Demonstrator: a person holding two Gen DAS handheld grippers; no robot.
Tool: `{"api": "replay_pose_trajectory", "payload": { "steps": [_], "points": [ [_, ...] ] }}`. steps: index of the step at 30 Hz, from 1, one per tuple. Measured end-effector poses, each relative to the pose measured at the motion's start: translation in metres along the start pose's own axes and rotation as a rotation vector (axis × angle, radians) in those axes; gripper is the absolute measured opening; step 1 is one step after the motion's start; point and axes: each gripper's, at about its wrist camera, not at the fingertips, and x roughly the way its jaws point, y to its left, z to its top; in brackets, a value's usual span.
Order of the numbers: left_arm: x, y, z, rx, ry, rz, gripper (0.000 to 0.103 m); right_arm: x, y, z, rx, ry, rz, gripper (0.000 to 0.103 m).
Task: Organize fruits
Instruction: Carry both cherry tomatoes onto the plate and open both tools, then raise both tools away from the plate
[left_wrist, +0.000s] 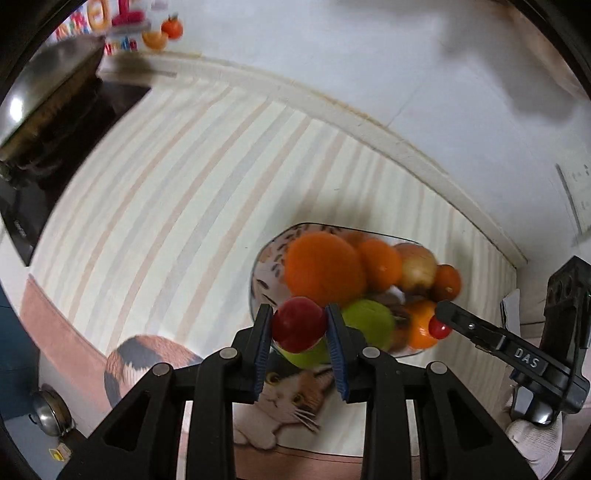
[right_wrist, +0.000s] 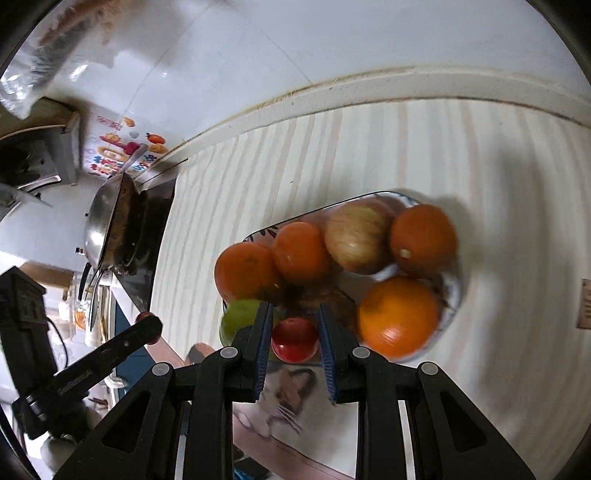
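A patterned plate (left_wrist: 263, 273) on the striped mat holds several oranges (left_wrist: 325, 267), a yellowish apple (left_wrist: 417, 267) and a green apple (left_wrist: 369, 321). My left gripper (left_wrist: 299, 328) is shut on a small red fruit (left_wrist: 298, 324) just above the plate's near edge. My right gripper (right_wrist: 293, 334) is shut on another small red fruit (right_wrist: 294, 339) over the plate's (right_wrist: 452, 295) near edge, beside the green apple (right_wrist: 238, 317) and a large orange (right_wrist: 397, 317). The right gripper also shows in the left wrist view (left_wrist: 441, 325), and the left one in the right wrist view (right_wrist: 147, 325).
A striped mat with a cat picture (left_wrist: 291, 398) covers the counter. A black stove with a steel wok (right_wrist: 107, 221) stands at the far left. A white tiled wall (left_wrist: 332, 55) with fruit stickers runs behind. A steel bell-like object (left_wrist: 48, 413) sits at the lower left.
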Motion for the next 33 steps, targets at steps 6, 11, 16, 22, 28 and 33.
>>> {"api": "replay_pose_trajectory", "payload": {
  "steps": [6,11,16,22,28,33],
  "points": [
    [0.046,0.034,0.019,-0.04,0.125,-0.084,0.026,0.037,0.027,0.01,0.023,0.015,-0.029,0.027],
    [0.068,0.043,0.023,-0.055,0.183,-0.126,0.026,0.05,0.039,0.016,0.013,0.009,-0.064,0.027],
    [0.076,0.039,0.021,-0.039,0.205,-0.139,0.026,0.049,0.04,0.021,0.018,-0.002,-0.086,0.027],
    [0.091,0.037,0.019,-0.023,0.23,-0.125,0.027,0.042,0.044,0.025,0.006,-0.022,-0.097,0.027],
    [0.09,0.033,0.014,-0.025,0.259,-0.135,0.032,0.029,0.041,0.021,-0.001,-0.027,-0.106,0.027],
    [0.073,0.031,0.016,-0.013,0.221,-0.133,0.088,0.018,0.041,0.011,-0.025,-0.04,-0.16,0.05]
  ]
}}
